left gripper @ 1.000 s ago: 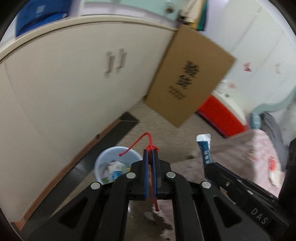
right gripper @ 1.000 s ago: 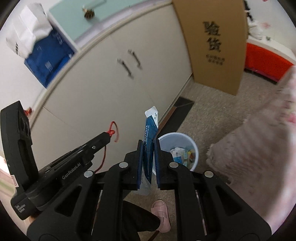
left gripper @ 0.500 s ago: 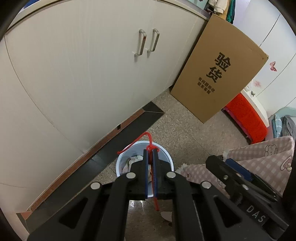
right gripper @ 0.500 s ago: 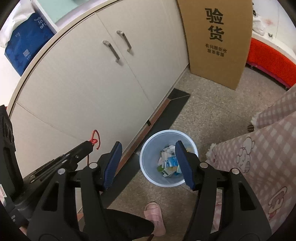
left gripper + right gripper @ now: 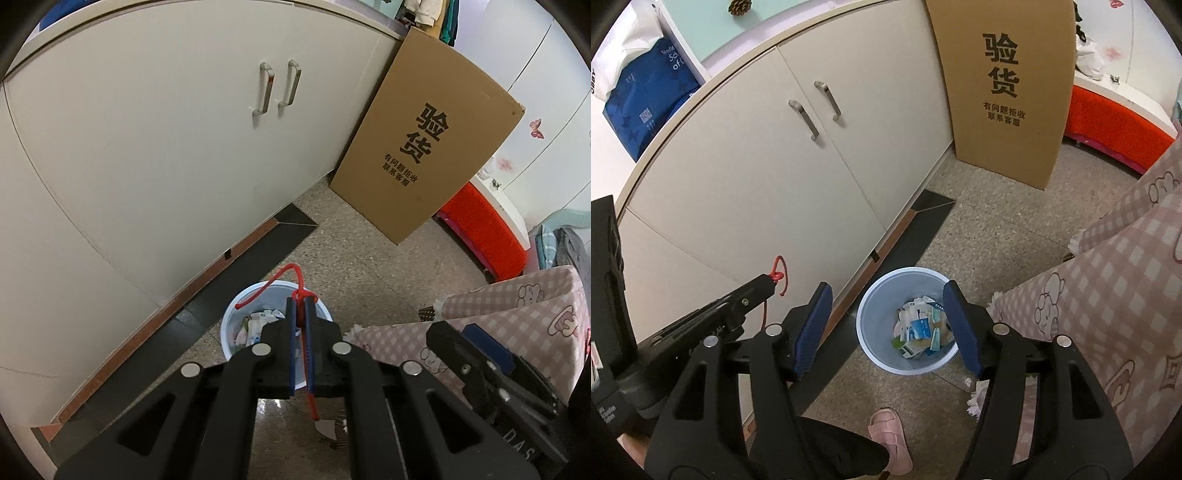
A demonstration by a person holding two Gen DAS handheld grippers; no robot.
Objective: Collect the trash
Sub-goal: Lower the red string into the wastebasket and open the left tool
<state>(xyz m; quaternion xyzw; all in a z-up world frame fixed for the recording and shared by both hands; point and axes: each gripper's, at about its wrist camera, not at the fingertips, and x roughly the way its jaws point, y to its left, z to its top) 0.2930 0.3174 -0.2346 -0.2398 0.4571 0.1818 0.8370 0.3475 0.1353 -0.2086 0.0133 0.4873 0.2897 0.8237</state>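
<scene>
A pale blue trash bin [image 5: 882, 299] stands on the speckled floor beside the cabinet, with several wrappers [image 5: 919, 328] inside. It also shows in the left wrist view [image 5: 236, 317]. My left gripper [image 5: 302, 306] is shut on a knotted red string [image 5: 275, 282] and hangs above the bin; it also shows in the right wrist view [image 5: 774, 277]. My right gripper [image 5: 886, 295] is open and empty, held above the bin with the bin between its blue pads [image 5: 812, 328].
A cream cabinet [image 5: 775, 177] with two metal handles runs along the left. A tall cardboard box [image 5: 1004, 85] leans against it. A pink checked bedspread [image 5: 1108, 295] is at the right, a red bench [image 5: 1115, 133] behind. A pink slipper [image 5: 890, 439] is below.
My right gripper opened over the bin and the blue packet it held is gone from its jaws. Both grippers tilted down toward the bin. The left still holds the red string.
</scene>
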